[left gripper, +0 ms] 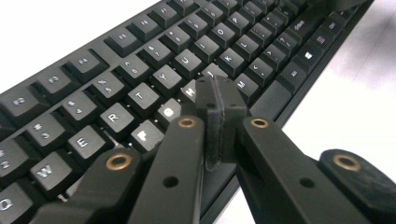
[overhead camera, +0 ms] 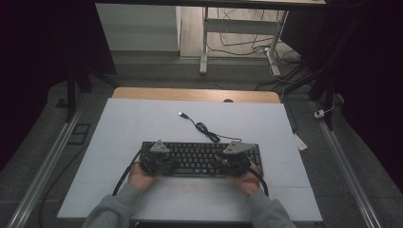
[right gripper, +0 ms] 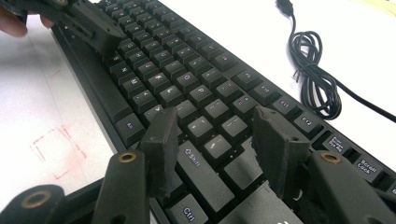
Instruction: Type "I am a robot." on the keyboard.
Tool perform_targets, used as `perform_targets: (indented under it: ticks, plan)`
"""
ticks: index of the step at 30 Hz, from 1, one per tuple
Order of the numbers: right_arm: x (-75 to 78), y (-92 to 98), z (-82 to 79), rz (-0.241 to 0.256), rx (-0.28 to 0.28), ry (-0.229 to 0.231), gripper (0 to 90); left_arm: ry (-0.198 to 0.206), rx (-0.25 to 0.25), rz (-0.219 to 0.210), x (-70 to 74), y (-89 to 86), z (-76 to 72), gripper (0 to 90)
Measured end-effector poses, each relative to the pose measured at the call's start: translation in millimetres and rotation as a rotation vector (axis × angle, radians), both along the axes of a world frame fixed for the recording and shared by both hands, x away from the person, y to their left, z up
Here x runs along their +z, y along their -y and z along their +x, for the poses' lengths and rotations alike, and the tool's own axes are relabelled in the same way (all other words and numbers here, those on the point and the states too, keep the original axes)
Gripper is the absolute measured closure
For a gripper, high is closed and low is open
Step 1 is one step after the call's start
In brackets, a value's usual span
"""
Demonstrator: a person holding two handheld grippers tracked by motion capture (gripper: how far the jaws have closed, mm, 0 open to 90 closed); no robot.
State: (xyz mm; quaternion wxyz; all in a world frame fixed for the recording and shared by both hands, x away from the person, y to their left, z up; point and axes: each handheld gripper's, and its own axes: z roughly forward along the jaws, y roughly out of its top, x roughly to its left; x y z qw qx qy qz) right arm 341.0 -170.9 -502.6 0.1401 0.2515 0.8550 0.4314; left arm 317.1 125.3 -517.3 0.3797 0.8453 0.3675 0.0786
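A black keyboard lies on the white table top, close to the person's edge. Its black cable coils behind it and ends in a loose USB plug. My left gripper hovers over the keyboard's left half. Its jaws are shut, with nothing between them, just above the lettered keys; the left gripper points near the H key. My right gripper is over the right half. The right gripper stands open, its jaws straddling the keys by the Shift key. The cable coil lies beyond.
Faint red pen marks show on the white surface in front of the keyboard. A wooden table edge runs along the far side. Beyond it stand white desk legs with floor cables. Metal rails flank the table.
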Motion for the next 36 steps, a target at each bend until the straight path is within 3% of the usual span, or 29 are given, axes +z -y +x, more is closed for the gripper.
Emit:
perform_targets:
  ticks: [16, 22, 27, 32, 36]
  plan:
    - [-0.3, -0.2, 0.1, -0.005, -0.003, 0.001, 50.7, -0.009, 0.001, 0.039, -5.4, 5.0, 0.7, 89.0]
    - [-0.3, -0.9, -0.5, -0.007, -0.004, 0.0, 50.5, 0.008, 0.011, 0.026, -4.5, 4.5, -0.6, 89.0]
    - [-0.1, -0.3, -0.1, -0.006, -0.002, 0.004, 50.3, 0.042, 0.042, -0.023, 7.7, -5.9, -2.5, 88.2]
    - [0.0, -0.5, -0.4, -0.006, -0.002, 0.004, 50.1, 0.042, 0.071, -0.05, 16.5, -21.9, -3.4, 72.1]
    - [0.0, -0.5, -0.3, -0.006, -0.001, 0.004, 50.0, 0.053, 0.103, -0.026, 20.1, -33.6, -5.6, 52.6]
